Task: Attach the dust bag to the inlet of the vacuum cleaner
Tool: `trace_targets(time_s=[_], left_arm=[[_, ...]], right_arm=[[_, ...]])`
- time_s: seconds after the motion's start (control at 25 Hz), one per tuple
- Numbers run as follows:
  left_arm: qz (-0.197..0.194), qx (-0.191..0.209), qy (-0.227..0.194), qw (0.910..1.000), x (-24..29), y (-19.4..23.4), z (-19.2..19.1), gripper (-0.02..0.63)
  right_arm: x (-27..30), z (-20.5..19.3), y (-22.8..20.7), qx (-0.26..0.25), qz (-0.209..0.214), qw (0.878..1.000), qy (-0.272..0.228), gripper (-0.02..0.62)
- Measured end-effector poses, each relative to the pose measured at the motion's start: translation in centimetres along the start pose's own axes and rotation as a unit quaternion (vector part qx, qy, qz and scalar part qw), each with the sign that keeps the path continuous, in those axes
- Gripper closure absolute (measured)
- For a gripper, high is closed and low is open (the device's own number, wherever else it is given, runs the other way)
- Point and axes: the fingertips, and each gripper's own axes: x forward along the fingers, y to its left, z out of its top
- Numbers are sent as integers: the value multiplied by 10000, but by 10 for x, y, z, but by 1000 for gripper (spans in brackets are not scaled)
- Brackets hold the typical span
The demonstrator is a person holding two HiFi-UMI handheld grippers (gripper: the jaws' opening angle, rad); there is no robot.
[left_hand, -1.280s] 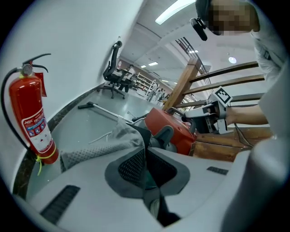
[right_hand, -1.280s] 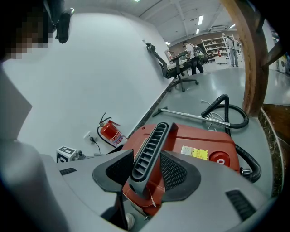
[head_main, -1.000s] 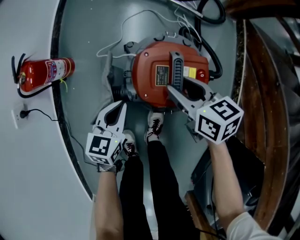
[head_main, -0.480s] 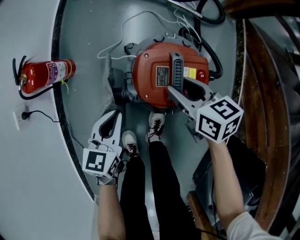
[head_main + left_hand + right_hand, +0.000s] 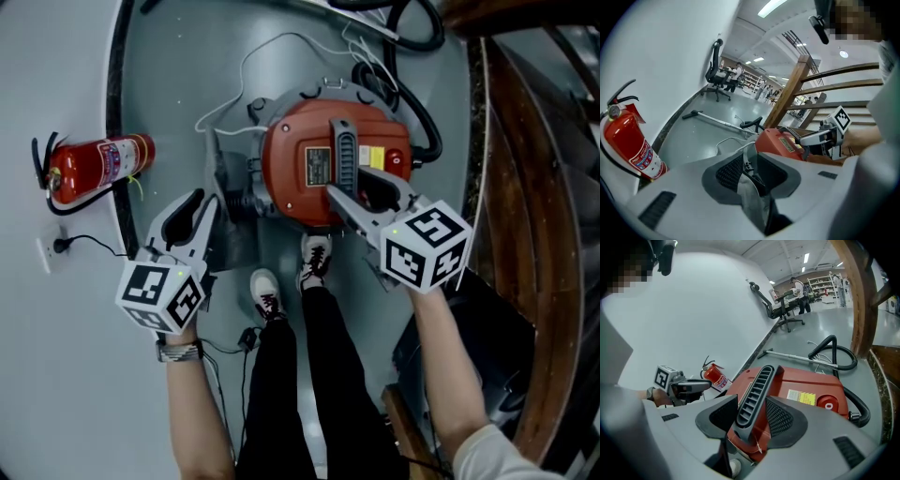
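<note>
A glossy grey floor [image 5: 178, 84] meets a plain white wall [image 5: 47, 394] that curves, with a dark skirting band [image 5: 112, 103] along its foot. A red fire extinguisher [image 5: 94, 167] stands against the wall, near a wall socket [image 5: 47, 253] with a black plug and cord. Opposite runs a wooden stair railing [image 5: 525, 234]. Further down the hall stands a black office chair [image 5: 715, 70], with shelves [image 5: 750, 80] beyond it. Strip lights [image 5: 771, 7] shine from the white ceiling.
</note>
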Motion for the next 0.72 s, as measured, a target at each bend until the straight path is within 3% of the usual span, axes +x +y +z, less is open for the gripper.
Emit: trace_targets(time_s=[0.16,0.28,0.44,0.72], left_arm=[[46,-418,731,9964,18,22,-3,474],[8,-743,1367,9878,28,29,-17,419],[-40,-1319,1657,9773,39,34,-25,399],[36,-1294,2309,9643,50,37,-48,385]], right_arm=[[1,-1,-1,34,46,10000,68,411],[2,-2,0,76,91,9998,144,411],[2,-3,0,146,144,9996,216,411],[3,-5,1,184,232,9991,291,411]])
